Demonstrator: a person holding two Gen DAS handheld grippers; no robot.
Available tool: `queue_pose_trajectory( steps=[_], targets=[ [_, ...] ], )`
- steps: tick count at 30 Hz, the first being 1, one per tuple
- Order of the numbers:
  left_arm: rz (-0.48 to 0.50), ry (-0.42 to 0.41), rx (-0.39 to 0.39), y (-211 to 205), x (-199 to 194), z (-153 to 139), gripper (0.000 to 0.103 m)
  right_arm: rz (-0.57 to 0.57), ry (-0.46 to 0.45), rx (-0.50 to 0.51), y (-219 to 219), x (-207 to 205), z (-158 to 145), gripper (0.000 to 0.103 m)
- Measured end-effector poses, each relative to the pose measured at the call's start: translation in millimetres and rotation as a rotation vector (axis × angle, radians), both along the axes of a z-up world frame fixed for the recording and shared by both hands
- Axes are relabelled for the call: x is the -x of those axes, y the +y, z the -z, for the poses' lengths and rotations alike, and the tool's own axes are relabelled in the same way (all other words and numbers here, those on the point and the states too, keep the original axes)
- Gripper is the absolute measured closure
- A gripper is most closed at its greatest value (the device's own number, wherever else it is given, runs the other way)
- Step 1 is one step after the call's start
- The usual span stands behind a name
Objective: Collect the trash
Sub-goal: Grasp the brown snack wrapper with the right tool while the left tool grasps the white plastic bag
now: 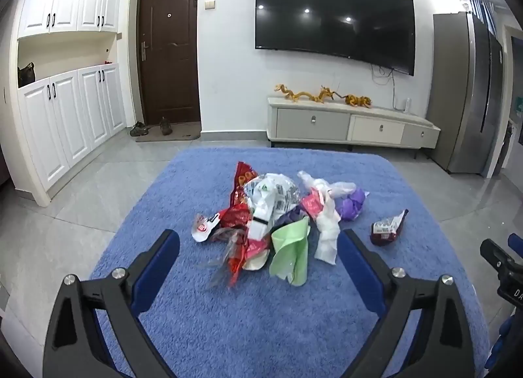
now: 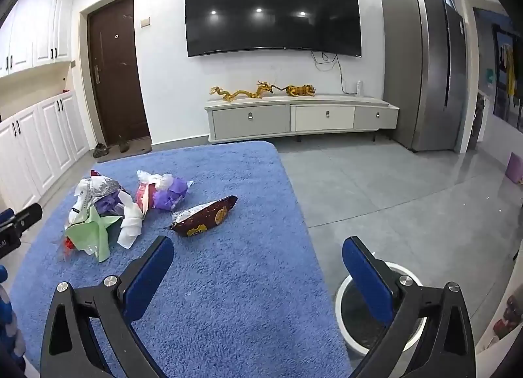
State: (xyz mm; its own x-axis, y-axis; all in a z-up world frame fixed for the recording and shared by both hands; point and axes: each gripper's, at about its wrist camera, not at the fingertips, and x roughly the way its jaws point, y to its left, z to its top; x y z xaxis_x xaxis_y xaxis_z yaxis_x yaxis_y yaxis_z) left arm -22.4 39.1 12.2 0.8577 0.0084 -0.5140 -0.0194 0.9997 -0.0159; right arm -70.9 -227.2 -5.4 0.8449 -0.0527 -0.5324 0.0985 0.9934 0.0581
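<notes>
A heap of trash [image 1: 274, 214] lies on the blue rug [image 1: 261, 319]: red wrappers, white and clear plastic bags, a green paper, a purple bag. A dark brown snack bag [image 1: 389, 227] lies apart to its right. My left gripper [image 1: 260, 244] is open, held short of the heap with nothing between its fingers. In the right wrist view the same heap [image 2: 121, 211] sits left and the brown snack bag [image 2: 204, 216] lies ahead of the left fingertip. My right gripper [image 2: 258, 250] is open and empty above the rug's right edge. A white round bin [image 2: 346, 293] stands on the floor under its right finger.
Grey tiled floor [image 2: 392, 198] surrounds the rug. A low TV cabinet [image 1: 353, 123] with golden figures stands at the far wall under a television [image 1: 333, 15]. White cupboards [image 1: 65, 123] line the left, a brown door [image 1: 168, 57] with shoes beside it, a steel fridge [image 2: 428, 71] right.
</notes>
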Motion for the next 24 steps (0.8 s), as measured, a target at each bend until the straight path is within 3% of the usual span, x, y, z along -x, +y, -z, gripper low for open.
queue_pose_trajectory(
  steps=[4, 8, 16, 24],
  targets=[
    [0.005, -0.013, 0.006, 5.0, -6.6, 4.0, 0.006, 0.015, -0.006, 0.006, 2.1, 0.5, -0.9, 0.0],
    [0.031, 0.037, 0.015, 18.3, -18.8, 11.6, 0.006, 0.021, -0.009, -0.018, -0.8, -5.9, -0.7, 0.0],
    [0.034, 0.092, 0.087, 62.2, -44.4, 24.0, 0.006, -0.052, 0.081, -0.053, 16.4, -36.7, 13.7, 0.0],
    [0.189, 0.1, 0.084, 46.4, -78.2, 12.3, 0.009, -0.119, 0.179, -0.14, 22.3, -66.3, 31.1, 0.0]
  ],
)
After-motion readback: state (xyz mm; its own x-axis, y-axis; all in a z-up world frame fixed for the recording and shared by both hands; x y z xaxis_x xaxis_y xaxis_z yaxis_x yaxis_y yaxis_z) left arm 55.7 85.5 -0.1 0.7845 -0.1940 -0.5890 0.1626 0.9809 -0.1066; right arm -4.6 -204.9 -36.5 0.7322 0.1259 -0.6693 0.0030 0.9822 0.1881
